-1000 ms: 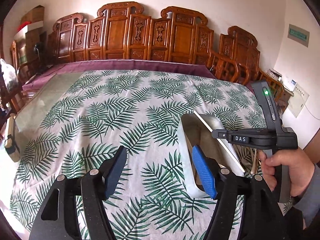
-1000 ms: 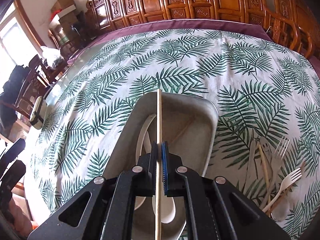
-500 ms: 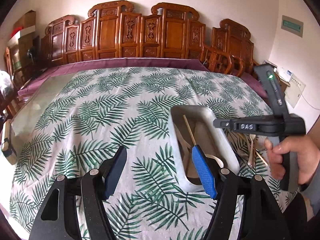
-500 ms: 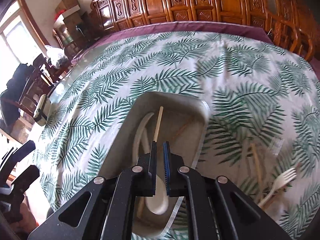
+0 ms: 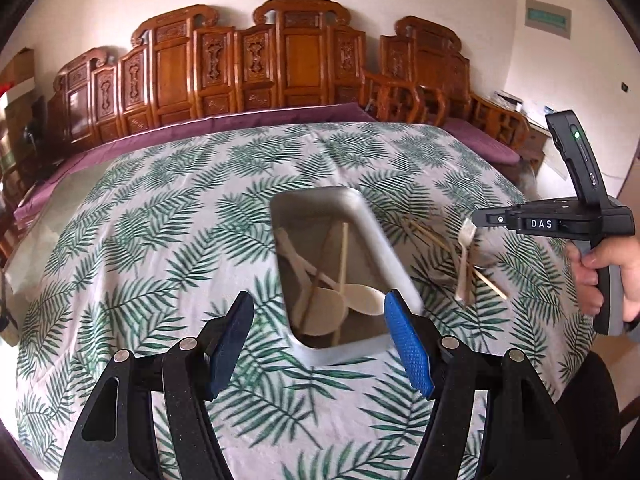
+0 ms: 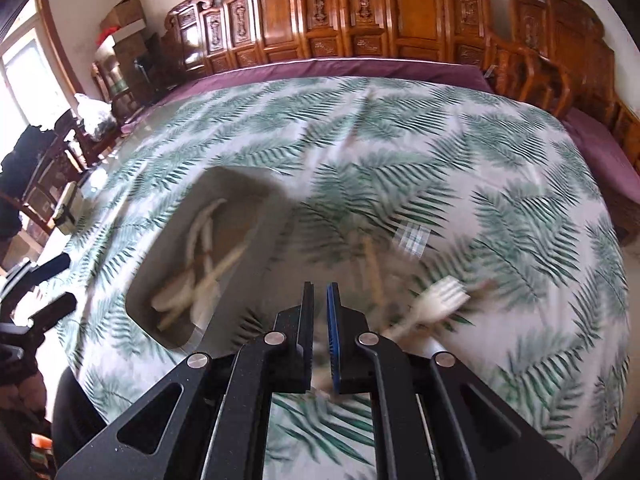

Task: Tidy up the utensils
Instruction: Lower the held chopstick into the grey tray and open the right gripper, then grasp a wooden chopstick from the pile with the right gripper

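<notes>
Left gripper [image 5: 318, 334] hangs over the near end of the grey tray [image 5: 374, 232] with fingers spread wide and nothing between them. The tray sits on the leaf-print tablecloth [image 5: 160, 240] with pale spoons [image 5: 356, 298] and chopsticks [image 5: 343, 256] piled inside. Just right of the tray, a plastic fork [image 6: 434, 300] and more sticks lie loose on the cloth; it's pretty blurry there, so maybe other bits too. Right gripper [image 6: 319, 320] is over that pile, fingers nearly pressed together, empty.
</notes>
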`<state>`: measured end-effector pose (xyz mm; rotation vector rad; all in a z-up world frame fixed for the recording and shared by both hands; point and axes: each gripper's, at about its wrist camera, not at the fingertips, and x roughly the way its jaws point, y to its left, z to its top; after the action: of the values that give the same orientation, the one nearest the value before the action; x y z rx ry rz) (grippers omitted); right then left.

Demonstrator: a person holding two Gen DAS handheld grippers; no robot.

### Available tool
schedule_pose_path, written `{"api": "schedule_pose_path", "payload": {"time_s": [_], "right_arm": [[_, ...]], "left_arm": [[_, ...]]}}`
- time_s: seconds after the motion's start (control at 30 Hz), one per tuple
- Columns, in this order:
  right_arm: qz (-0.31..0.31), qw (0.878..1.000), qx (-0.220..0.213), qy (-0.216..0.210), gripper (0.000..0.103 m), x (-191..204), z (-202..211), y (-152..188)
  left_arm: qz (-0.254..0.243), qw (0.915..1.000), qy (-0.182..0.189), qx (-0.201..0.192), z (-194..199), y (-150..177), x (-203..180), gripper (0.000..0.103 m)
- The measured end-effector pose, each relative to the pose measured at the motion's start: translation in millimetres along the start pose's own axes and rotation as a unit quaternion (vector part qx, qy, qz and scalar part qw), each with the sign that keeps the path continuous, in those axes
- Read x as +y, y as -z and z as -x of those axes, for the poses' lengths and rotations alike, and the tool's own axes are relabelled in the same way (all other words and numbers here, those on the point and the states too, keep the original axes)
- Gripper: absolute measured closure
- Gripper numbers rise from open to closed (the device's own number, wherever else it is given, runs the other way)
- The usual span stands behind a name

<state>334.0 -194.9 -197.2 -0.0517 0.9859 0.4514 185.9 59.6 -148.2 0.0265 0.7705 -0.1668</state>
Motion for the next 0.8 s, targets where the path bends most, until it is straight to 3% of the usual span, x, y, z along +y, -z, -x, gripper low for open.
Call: {"api": "schedule_pose_path", "payload": {"time_s": [0.37, 0.8], "right_arm": [[-0.024, 0.999, 0.031, 0.015, 0.094, -51, -10, 34], [-0.001, 0.999, 0.047, 0.015, 0.094, -41, -19, 70]], "left_arm": [[-0.007, 0.9995, 0.030, 0.005, -10, -6, -42, 0.037], [-0.020, 0.9985, 0.044, 0.026, -38, -4, -77, 0.037]]}}
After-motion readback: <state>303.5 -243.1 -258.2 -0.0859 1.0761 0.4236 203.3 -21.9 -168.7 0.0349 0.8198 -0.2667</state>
